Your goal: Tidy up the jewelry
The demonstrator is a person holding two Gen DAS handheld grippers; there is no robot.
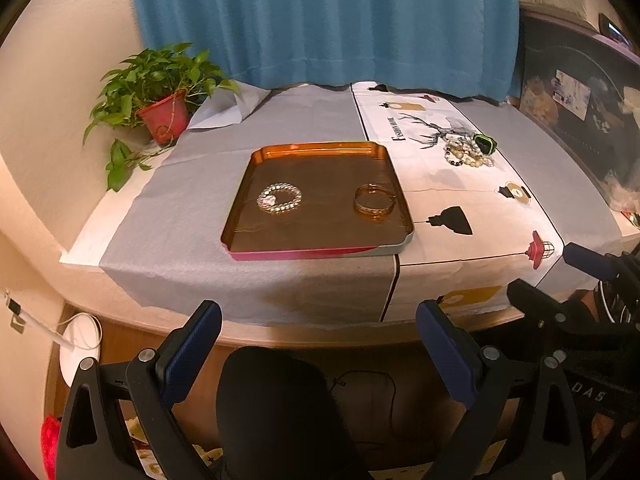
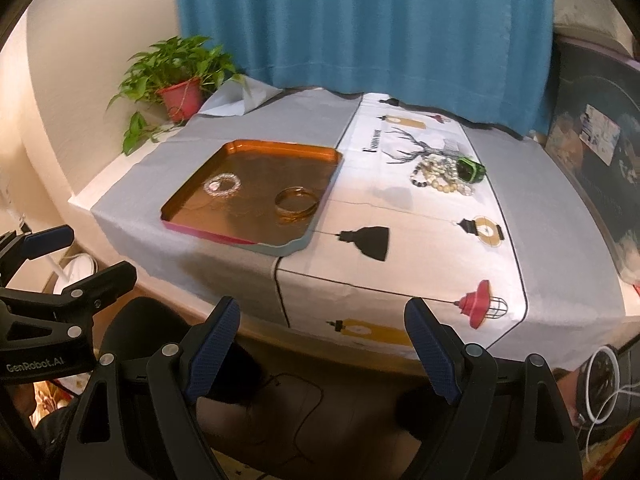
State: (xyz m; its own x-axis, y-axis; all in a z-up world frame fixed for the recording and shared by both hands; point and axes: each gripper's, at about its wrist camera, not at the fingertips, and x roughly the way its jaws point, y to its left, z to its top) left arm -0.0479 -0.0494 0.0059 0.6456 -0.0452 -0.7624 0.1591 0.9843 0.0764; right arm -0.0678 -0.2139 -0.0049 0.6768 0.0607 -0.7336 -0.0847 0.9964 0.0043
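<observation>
A bench (image 1: 224,280) is stretching across both views, covered on its left by a grey cloth (image 1: 200,216) and on its right by a white runner (image 2: 420,248) printed with lamps and a stag. A blue curtain (image 1: 320,20) is hanging behind it, and a potted plant (image 1: 160,92) in a red pot is sitting at the back left corner.

A copper-coloured tray (image 1: 316,152) with a pink outer rim is lying near the middle of the bench, mostly on the grey cloth, its right edge just overlapping the runner. Inside it, a clear beaded bracelet (image 1: 279,198) is lying flat on the left, and a stack of gold bangles (image 1: 375,203) is lying on the right, well apart from the bracelet.

On the runner, to the right of the tray and further back, a heap of pale and dark beaded bracelets (image 2: 440,178) is waiting outside the tray, touching a small black and green object (image 2: 470,170) at its far right side.

The left gripper (image 1: 320,332) is hovering in front of the bench's near edge with its blue-padded fingers (image 1: 192,352) spread wide and holding nothing. The right gripper (image 2: 324,332) is hovering alongside, its fingers (image 2: 430,348) likewise standing wide apart and empty.
</observation>
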